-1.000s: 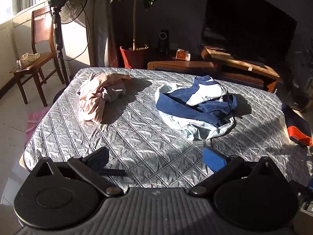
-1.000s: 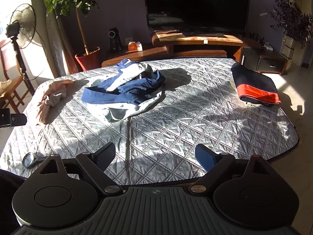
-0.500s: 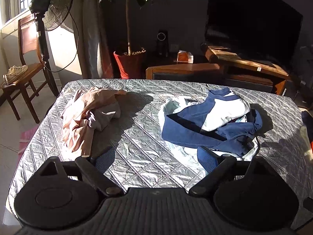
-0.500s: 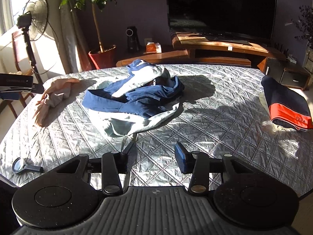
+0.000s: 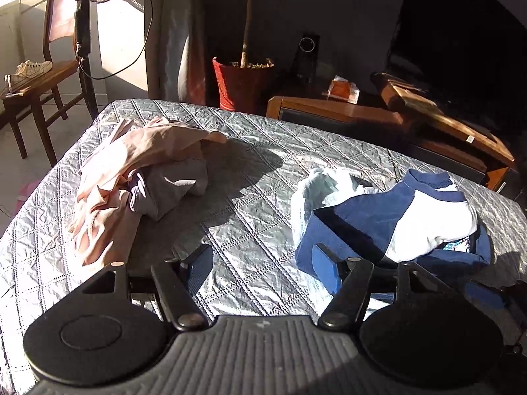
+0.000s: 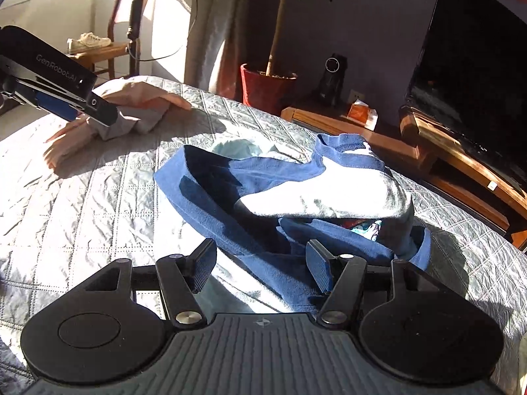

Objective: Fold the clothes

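Your left hand-held gripper [image 5: 262, 265] hangs low over the quilted silver cover of the bed [image 5: 250, 217]; its jaws stand apart and are closing, w/ only bare quilt between the blue pads, nothing gripped. Its right pad sits just at the near-left edge of the blue-and-white shirt [image 5: 395, 220], but contact can't be confirmed. The shirt lies crumpled on a pale light-blue garment [image 5: 316, 184], right of centre in the left wrist view. To the left, well apart from it, a pink garment [image 5: 131, 168] lies bunched w/ a grey piece [image 5: 171, 191] tucked against it. Your right hand-held gripper [image 6: 260, 265] is over the near side of the same shirt [image 6: 316, 191]; jaws apart and opening, blue fabric lying under and between the pads, not pinched. In the right wrist view the left gripper's body [image 6: 52, 79] shows at upper left, in front of the pink garment [image 6: 141, 95]. Beyond the bed: potted tree in a red pot [image 5: 242, 82], standing fan [image 5: 82, 33], wooden chair [image 5: 39, 79] carrying a white sneaker [image 5: 28, 69], low wooden TV stand [image 6: 461, 164] w/ dark screen [image 6: 477, 65], small orange pack [image 6: 360, 113] on it. Strong sun from the left, hard shadows across the quilt.
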`<action>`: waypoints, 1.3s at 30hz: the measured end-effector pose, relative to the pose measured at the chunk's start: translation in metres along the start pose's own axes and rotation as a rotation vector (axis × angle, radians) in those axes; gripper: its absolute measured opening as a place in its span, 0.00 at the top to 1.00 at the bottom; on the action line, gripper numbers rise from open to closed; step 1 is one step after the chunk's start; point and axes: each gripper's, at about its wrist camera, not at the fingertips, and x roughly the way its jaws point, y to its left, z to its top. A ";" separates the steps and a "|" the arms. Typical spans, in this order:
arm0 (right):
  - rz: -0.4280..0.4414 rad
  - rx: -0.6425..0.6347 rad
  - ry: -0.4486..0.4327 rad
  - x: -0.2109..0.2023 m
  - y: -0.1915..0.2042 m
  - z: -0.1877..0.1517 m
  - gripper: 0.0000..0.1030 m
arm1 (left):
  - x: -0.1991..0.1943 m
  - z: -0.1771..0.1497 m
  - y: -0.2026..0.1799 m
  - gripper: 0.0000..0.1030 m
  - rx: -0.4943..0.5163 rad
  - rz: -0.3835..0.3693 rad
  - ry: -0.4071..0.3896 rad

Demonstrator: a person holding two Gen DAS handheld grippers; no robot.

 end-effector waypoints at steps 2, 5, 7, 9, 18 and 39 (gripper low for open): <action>-0.001 -0.039 0.008 0.017 0.006 0.001 0.39 | 0.000 0.002 0.005 0.36 0.001 0.013 -0.010; -0.022 -0.103 0.015 0.039 0.011 0.000 0.41 | -0.001 0.004 0.013 0.32 -0.019 0.027 -0.025; -0.022 -0.114 0.058 0.053 0.010 -0.003 0.62 | 0.001 0.007 0.016 0.32 -0.036 0.034 -0.022; 0.002 -0.077 0.087 0.057 0.005 -0.007 0.96 | 0.001 0.009 0.019 0.32 -0.051 0.036 -0.023; 0.173 -0.011 -0.112 -0.009 0.017 0.019 0.96 | -0.003 0.012 0.030 0.28 -0.095 0.056 -0.046; 0.318 0.352 -0.056 0.011 -0.037 0.063 0.92 | -0.001 0.015 0.048 0.25 -0.145 0.059 -0.034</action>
